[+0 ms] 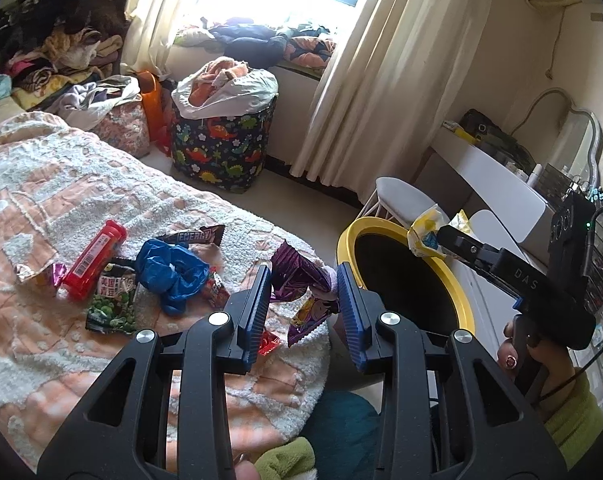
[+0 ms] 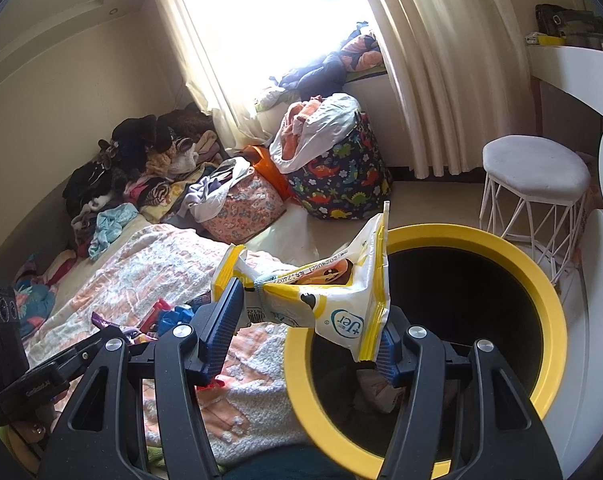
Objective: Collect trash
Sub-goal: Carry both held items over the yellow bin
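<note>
two sets of tongs are working a cluttered bedroom, each carrying a piece of litter toward a yellow-rimmed bin point(image 2: 541, 280) standing just beside the bed point(image 1: 41, 184)

the left tongs point(image 1: 304, 304) are closing partway on a purple snack wrapper point(image 1: 297, 280), its blue pads pinching the crumpled foil so that the lower end, printed with a cartoon figure, is hanging free over the bed's edge; the grip appears to be a carrying hold, keeping the wrapper clear of the blanket on the way to the bin

the right tongs point(image 2: 307, 326) are standing wider, spanning a white and yellow wet-wipe style packet point(image 2: 321, 300) end to end, with the packet's yellow seams lying against the pads; it is hovering at the bin's rim, over the dark opening, most likely so that it falls inside on release. the letters "jer" are showing upside down on the packet, with a printed date code too small to read fully

more trash is waiting on the blanket: a red tube point(image 1: 95, 260) with a barcode label, a dark bar wrapper point(image 1: 193, 236) reading "energy", a crumpled blue plastic bag point(image 1: 169, 272), and a green pea snack packet point(image 1: 113, 300) bearing chinese characters. the collecting is looking well short of finished

a dinosaur-print basket point(image 1: 221, 148) is sitting by the curtain, and the letters "das" are showing on the right tool's body in the left wrist view
</note>
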### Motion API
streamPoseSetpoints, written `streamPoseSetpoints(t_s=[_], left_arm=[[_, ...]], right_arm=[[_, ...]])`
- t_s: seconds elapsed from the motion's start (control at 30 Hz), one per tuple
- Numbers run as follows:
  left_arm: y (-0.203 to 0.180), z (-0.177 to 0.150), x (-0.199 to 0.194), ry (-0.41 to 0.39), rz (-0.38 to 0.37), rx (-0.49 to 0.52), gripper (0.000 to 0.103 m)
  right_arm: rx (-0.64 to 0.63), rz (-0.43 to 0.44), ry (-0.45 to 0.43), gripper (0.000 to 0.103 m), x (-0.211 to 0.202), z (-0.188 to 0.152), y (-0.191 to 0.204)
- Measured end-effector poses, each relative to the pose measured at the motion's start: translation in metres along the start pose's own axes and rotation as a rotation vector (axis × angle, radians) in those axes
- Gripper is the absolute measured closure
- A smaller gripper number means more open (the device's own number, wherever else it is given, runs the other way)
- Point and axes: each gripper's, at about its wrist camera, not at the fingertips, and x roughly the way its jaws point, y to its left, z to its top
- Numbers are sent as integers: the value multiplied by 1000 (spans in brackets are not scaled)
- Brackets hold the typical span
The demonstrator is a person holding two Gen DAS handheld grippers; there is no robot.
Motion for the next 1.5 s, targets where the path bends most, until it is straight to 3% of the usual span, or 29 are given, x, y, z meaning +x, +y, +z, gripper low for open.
streamPoseSetpoints(t_s=[0.67,1.5], left_arm=[[-46,-5,23,38,-74,95,76],[-88,-19,66,105,-134,209,76]], right_arm=[[91,-115,-53,47,-13,5,-48],[165,-213,-48,47,-13,0,-91]])
